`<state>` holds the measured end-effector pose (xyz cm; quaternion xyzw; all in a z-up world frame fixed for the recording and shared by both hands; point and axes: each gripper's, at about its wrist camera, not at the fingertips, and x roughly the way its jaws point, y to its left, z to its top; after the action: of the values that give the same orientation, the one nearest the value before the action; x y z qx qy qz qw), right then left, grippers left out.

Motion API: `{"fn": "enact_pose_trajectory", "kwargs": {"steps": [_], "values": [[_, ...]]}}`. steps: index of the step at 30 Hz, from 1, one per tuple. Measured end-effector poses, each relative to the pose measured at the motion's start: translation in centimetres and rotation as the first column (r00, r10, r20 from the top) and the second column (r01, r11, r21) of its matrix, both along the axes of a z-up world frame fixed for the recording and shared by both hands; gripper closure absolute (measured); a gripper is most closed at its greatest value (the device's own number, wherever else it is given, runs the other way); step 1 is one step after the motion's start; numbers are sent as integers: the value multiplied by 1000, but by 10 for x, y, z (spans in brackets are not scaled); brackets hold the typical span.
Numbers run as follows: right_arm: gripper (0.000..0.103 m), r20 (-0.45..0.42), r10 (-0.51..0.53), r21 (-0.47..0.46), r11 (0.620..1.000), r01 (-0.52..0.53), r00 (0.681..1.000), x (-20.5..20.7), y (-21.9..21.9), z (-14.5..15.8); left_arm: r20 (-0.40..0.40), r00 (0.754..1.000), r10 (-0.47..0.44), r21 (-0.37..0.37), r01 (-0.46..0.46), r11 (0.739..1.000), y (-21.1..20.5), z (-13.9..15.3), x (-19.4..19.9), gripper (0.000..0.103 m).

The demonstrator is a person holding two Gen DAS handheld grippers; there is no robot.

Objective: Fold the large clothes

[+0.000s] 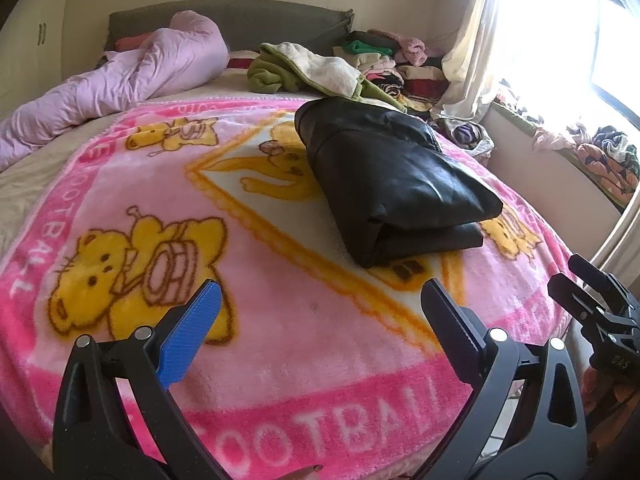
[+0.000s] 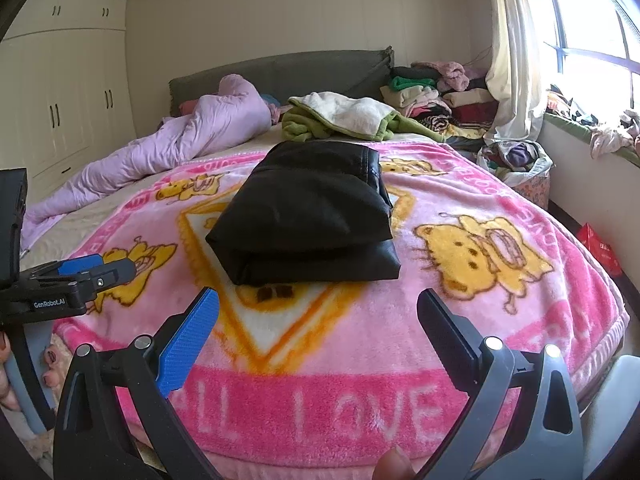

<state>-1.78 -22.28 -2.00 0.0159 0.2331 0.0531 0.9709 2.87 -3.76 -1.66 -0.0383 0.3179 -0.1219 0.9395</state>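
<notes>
A black leather-like garment (image 1: 384, 176) lies folded into a thick rectangle on the pink cartoon blanket (image 1: 280, 320); it also shows in the right wrist view (image 2: 308, 212) at the blanket's middle. My left gripper (image 1: 320, 300) is open and empty, above the blanket, short of the garment and to its left. My right gripper (image 2: 318, 308) is open and empty, just in front of the garment's near folded edge. The left gripper also shows in the right wrist view (image 2: 92, 272), and the right gripper shows at the edge of the left wrist view (image 1: 588, 280).
A crumpled lilac duvet (image 2: 180, 144) lies at the far left of the bed. A green and white fleece (image 2: 348, 116) and stacked folded clothes (image 2: 436, 96) sit by the headboard. A basket of clothes (image 2: 516, 164) stands by the window wall; wardrobes (image 2: 68, 100) on the left.
</notes>
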Motion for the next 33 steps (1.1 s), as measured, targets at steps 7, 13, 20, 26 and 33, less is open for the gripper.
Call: {"fn": "enact_pose_trajectory", "kwargs": {"steps": [7,13,20,26,33], "values": [[4,-1,5,-1,1000,-5,1000,1,1,0,0,1000,2,1,-2,1000,0,0,0,9],[4,-4,9,-3,1000,-9,1000,2,2,0,-1,1000,7,8,-7,1000,1,1,-1,9],[4,-7,15,-11,1000,-15,1000,4,4,0,-5,1000,16,17,-16,1000,3,0,-2,9],[4,-8,16,-11,1000,-16,1000,4,5,0,-5,1000,19,21,-19,1000,3,0,-2,9],[4,-10,19,-13,1000,-19,1000,7,6,-1,-3,1000,25,22,-25,999,4,1,-2,9]]}}
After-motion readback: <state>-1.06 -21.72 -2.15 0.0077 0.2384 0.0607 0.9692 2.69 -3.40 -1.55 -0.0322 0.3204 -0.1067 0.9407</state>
